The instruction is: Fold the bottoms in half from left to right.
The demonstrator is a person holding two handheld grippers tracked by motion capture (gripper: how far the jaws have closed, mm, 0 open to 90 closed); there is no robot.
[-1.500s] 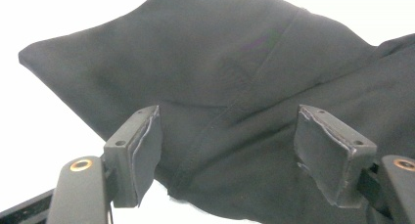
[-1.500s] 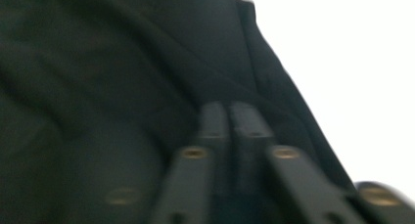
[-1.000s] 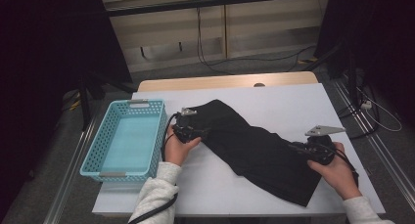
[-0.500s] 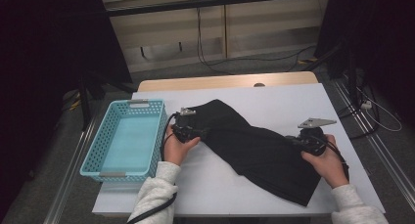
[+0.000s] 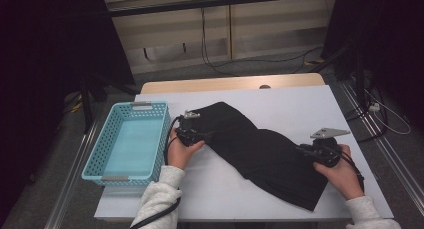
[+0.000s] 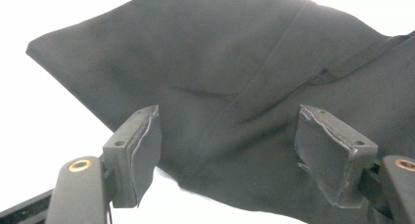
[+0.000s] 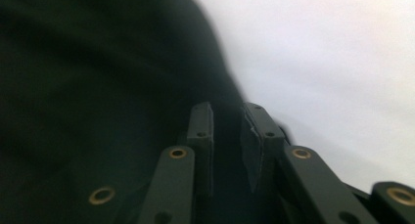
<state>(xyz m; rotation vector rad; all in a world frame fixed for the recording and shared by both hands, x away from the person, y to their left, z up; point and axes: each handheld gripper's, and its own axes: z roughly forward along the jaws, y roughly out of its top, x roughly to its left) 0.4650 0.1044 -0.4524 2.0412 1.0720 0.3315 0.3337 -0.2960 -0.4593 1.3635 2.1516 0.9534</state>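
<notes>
Left gripper view: left gripper [image 6: 227, 150] has its jaws spread wide over the near edge of the black garment [image 6: 235, 72], gripping nothing. Right gripper [image 7: 227, 136] has its jaws nearly closed on the garment's edge. The seamed, plain garment lies diagonally on the white table [image 5: 300, 104], beside a blue basket [image 5: 95, 159].
</notes>
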